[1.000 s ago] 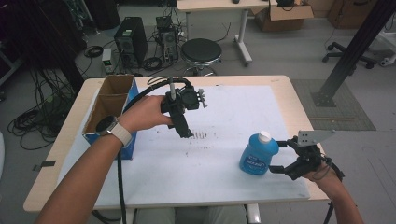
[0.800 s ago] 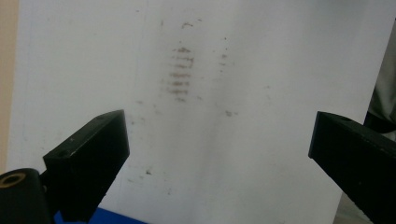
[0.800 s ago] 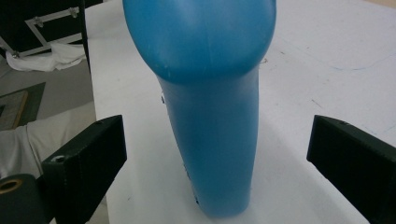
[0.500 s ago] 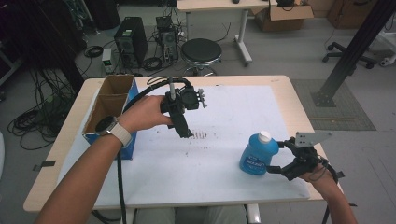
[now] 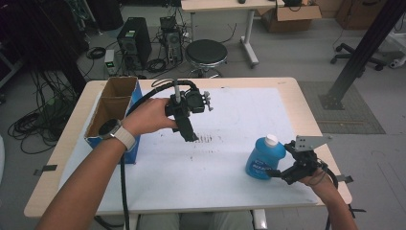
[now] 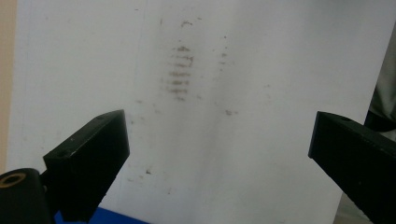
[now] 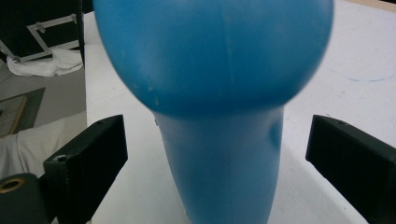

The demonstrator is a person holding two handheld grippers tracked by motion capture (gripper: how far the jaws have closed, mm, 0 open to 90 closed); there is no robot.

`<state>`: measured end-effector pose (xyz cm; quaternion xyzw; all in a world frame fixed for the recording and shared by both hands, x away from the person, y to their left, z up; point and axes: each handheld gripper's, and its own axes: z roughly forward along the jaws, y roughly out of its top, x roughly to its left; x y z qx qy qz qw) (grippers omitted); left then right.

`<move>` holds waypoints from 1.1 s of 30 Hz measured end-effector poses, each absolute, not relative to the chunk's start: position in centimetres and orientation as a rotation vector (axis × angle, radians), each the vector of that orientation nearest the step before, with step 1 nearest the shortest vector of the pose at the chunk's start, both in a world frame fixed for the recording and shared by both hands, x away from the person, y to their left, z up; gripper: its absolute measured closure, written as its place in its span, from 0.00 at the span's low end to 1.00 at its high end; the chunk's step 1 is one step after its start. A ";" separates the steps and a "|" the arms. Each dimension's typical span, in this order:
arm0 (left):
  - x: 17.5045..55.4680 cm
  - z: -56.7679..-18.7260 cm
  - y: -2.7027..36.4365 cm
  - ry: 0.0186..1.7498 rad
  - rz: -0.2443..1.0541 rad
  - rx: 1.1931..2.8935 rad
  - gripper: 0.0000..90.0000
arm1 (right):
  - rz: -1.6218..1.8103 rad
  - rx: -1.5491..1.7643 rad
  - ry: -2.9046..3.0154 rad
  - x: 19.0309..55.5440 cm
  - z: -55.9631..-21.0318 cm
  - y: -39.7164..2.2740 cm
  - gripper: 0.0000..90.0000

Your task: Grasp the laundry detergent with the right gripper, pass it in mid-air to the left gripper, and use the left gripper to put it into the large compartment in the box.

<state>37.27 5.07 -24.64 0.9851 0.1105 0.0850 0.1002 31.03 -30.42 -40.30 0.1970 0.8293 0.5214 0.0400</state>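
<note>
The right gripper point(image 5: 282, 172) has its jaws spread wide on either side of the blue bottle point(image 5: 261, 156), which stands upright between them near the right front corner of the desk point(image 5: 287, 91). In the right gripper view the bottle point(image 7: 219, 93) fills the gap between the jaws but neither jaw is touching it yet. The left gripper point(image 5: 187, 135) hangs over the middle of the white mat point(image 5: 230, 177), jaws wide apart and holding nothing, with a patch of dark smudges point(image 6: 180, 70) on the mat ahead of them. A cardboard box point(image 5: 112, 108) sits well to that gripper's side, at the desk's left edge.

The likely trouble: the bottle is tall and narrow at the base, so a jaw closing unevenly or low could push it over or skid it toward the nearby desk edge. Its smooth rounded body may also slip out of flat jaws.

The bottle carries a label, but its writing is too small to read
</note>
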 end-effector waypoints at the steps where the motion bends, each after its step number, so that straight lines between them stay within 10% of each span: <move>1: 37.3 -24.6 5.1 0.323 0.254 2.917 0.06 | 1.598 0.604 2.541 31.0 -40.3 -30.4 0.06; 33: 37.3 -24.7 5.1 0.328 0.256 2.918 0.06 | 1.641 0.553 2.509 31.3 -40.7 -29.4 0.29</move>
